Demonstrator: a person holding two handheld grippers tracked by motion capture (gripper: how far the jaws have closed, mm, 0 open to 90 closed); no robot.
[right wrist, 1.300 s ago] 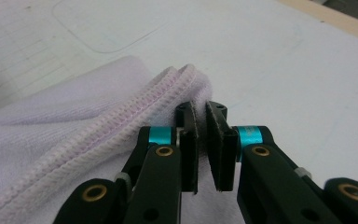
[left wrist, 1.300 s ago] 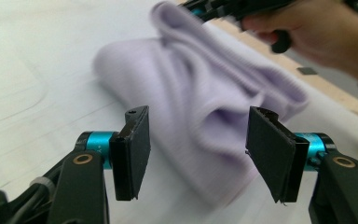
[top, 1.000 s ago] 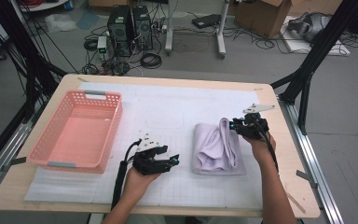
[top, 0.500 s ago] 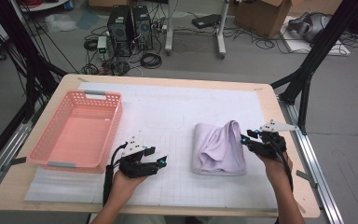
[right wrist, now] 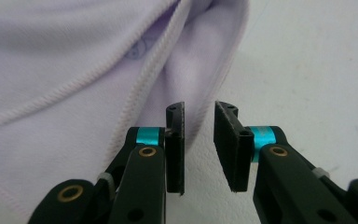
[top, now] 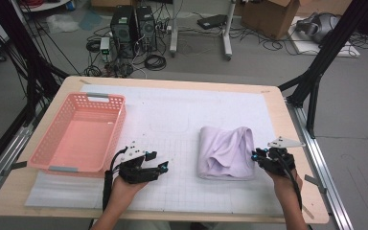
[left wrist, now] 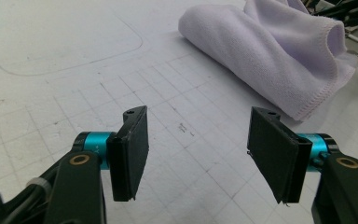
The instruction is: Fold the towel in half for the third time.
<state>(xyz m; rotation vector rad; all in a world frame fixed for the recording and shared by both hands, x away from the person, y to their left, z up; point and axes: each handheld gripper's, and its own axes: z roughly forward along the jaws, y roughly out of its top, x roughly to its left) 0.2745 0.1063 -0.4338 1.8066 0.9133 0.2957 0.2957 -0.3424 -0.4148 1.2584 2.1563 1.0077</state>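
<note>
1. The lilac towel point(top: 226, 153) lies folded and rumpled on the white gridded mat point(top: 172, 120), right of centre.
2. The right gripper point(top: 259, 156) sits just at the towel's right edge, jaws a narrow gap apart, pinching nothing.
3. The left gripper point(top: 159, 161) hovers well left of the towel, jaws spread wide and empty.
4. The pink basket point(top: 79, 134) sits at far left.

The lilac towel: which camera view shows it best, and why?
The high view: the whole folded lilac towel lies in sight on the white mat. The left gripper view shows it from the side, cropped; the right gripper view gives a close-up of its stitched hems.
</note>
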